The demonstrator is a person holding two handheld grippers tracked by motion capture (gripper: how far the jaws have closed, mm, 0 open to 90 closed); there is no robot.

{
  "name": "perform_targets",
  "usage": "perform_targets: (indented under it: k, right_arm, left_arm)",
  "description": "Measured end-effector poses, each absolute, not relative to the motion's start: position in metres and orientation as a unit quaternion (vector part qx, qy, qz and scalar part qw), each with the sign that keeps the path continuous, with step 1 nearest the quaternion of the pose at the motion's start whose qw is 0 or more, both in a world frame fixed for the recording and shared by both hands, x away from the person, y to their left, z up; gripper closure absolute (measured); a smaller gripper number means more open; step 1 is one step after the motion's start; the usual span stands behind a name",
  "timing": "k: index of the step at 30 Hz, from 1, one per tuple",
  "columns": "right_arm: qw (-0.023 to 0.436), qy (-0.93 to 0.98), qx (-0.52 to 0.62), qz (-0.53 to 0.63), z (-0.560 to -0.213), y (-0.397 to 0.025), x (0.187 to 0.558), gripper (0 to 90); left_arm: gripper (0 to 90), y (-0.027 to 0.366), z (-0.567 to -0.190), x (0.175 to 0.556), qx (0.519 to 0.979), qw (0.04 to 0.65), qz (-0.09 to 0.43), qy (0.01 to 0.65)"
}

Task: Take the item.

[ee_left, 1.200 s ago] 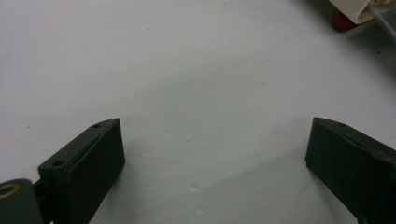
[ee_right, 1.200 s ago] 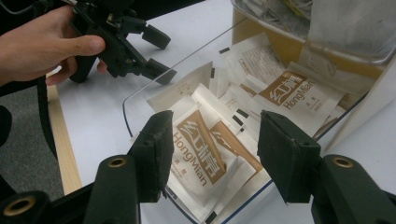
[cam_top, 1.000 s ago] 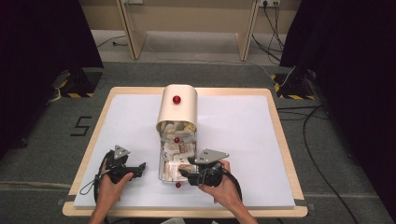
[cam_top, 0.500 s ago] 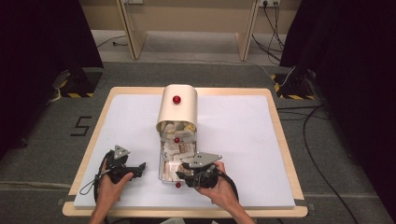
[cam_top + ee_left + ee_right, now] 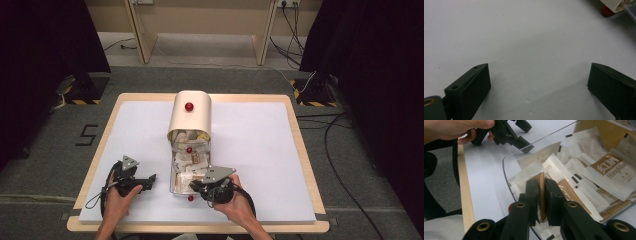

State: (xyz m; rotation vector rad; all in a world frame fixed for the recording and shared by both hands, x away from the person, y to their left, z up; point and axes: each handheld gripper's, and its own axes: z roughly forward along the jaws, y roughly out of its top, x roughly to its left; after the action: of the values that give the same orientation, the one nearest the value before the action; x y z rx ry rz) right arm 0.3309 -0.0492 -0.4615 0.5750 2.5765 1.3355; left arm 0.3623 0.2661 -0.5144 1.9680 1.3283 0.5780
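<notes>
Grey carpet [image 5: 40, 165], black curtains [image 5: 45, 35]

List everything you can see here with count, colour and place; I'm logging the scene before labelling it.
table: one, white top with wooden edge, centre of the high view.
container: one, cream domed cover with a red knob, mid-table, its clear tray pulled out toward the person.
sachets: many, white and brown, piled in the tray.
small red knob: one, at the tray's near end.
cables: several, black, on the grey floor at right.
left gripper: one, black, jaws apart over bare table, left of the tray.
right gripper: one, black, jaws closed on a brown and white sachet.
hands: two, at the near edge.
</notes>
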Motion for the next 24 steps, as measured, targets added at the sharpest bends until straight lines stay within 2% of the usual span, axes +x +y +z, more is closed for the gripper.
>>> perform_targets:
  k: [12,24]
  right_arm:
    - [0.095,0.849,0.208,0.476,-0.449,-0.058,0.333,86.8]
    - [0.127,0.823,0.222,0.508,-0.426,-0.075,0.335,86.7]
  left_arm:
    - [3.8,0.266,-0.514,0.362,0.757,0.342,0.222,0.511]
    - [3.8,0.266,-0.514,0.362,0.757,0.342,0.222,0.511]
